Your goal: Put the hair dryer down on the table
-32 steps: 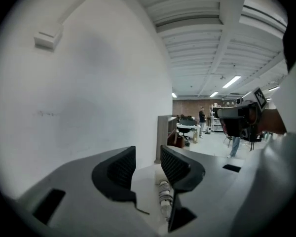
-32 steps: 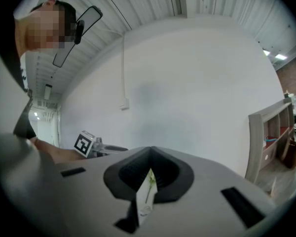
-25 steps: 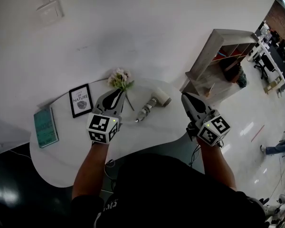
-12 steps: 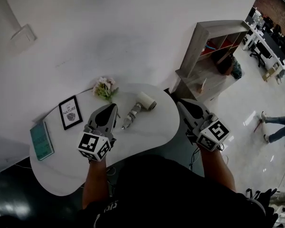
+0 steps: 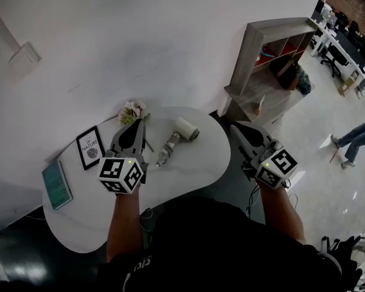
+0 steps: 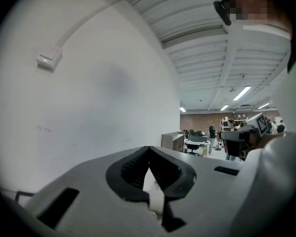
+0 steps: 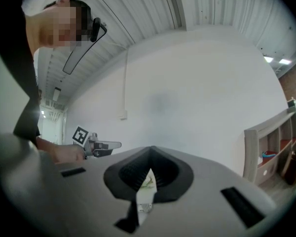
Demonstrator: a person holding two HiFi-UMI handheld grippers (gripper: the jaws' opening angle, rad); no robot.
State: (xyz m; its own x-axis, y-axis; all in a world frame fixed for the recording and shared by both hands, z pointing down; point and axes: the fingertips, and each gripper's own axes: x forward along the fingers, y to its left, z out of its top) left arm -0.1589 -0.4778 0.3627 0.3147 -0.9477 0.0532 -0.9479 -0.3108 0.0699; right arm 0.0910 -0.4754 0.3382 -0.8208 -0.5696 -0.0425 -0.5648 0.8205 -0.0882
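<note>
On white table [image 5: 194, 163], hair dryer [image 5: 177, 136] lying, framed "NATURE" print [image 5: 90, 148], left tool [image 5: 136, 125] and right tool [image 5: 236, 128] closed, empty.

Smooth matt white table [image 5: 194, 163]; smooth plastic hair dryer [image 5: 178, 135]; pale wood shelf unit [image 5: 247, 53]; glossy reflective floor [image 5: 321, 184]

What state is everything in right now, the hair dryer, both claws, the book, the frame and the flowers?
Hair dryer: lying on the table, not held.
Left claw: shut, empty.
Right claw: shut, empty.
Book: lying flat on the table.
Frame: on the table, print showing.
Flowers: on the table by the wall.
</note>
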